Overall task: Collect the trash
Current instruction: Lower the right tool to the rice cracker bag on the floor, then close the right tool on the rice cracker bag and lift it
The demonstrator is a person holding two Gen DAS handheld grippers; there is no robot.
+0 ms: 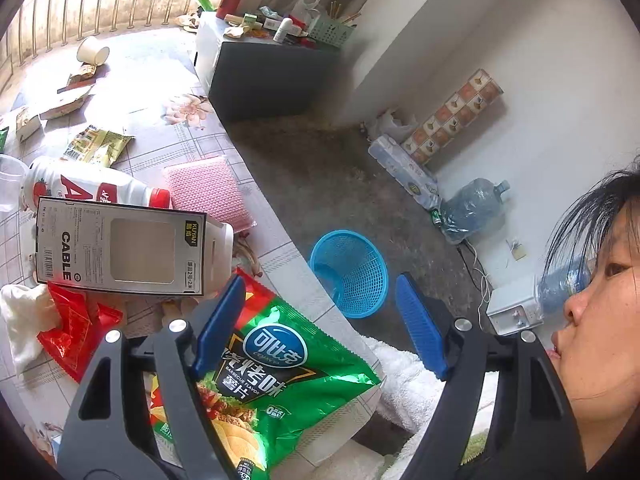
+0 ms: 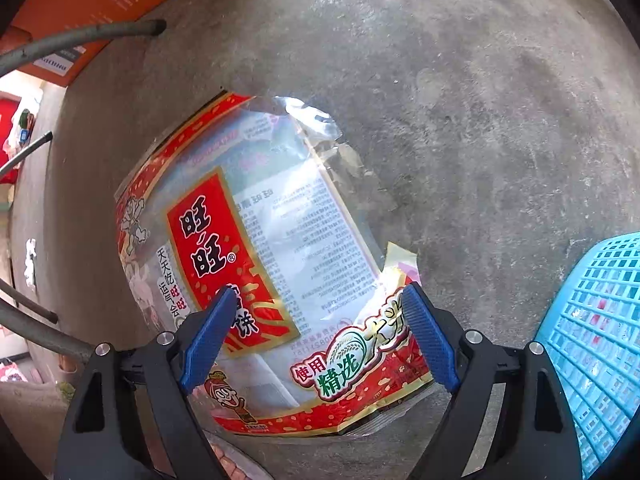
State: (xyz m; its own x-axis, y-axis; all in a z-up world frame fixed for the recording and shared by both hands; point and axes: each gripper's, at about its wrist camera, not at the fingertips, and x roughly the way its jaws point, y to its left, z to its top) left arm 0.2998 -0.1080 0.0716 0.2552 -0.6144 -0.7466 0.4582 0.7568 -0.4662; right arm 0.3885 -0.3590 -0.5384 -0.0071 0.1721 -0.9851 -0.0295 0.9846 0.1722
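Observation:
My left gripper (image 1: 320, 292) is open and empty above the table's edge, over a green chip bag (image 1: 276, 372). Beside it lie a white cable box (image 1: 120, 246), a white bottle with a red cap (image 1: 92, 188), a crumpled red wrapper (image 1: 76, 328) and a yellow-green wrapper (image 1: 96, 146). A blue mesh trash basket (image 1: 350, 272) stands on the floor below. My right gripper (image 2: 316, 308) is open, its fingers either side of a red and clear rice cracker bag (image 2: 256, 248) lying flat on the concrete floor. The basket's wall (image 2: 592, 332) is at the right.
A pink sponge (image 1: 208, 192), a paper cup (image 1: 93, 50) and torn cartons (image 1: 64, 102) lie on the floral table (image 1: 168, 80). A dark cabinet (image 1: 268, 76) with clutter, water jugs (image 1: 472, 208) and a person's face (image 1: 600, 320) are near. An orange box (image 2: 100, 4) and chair legs (image 2: 80, 36) sit at left.

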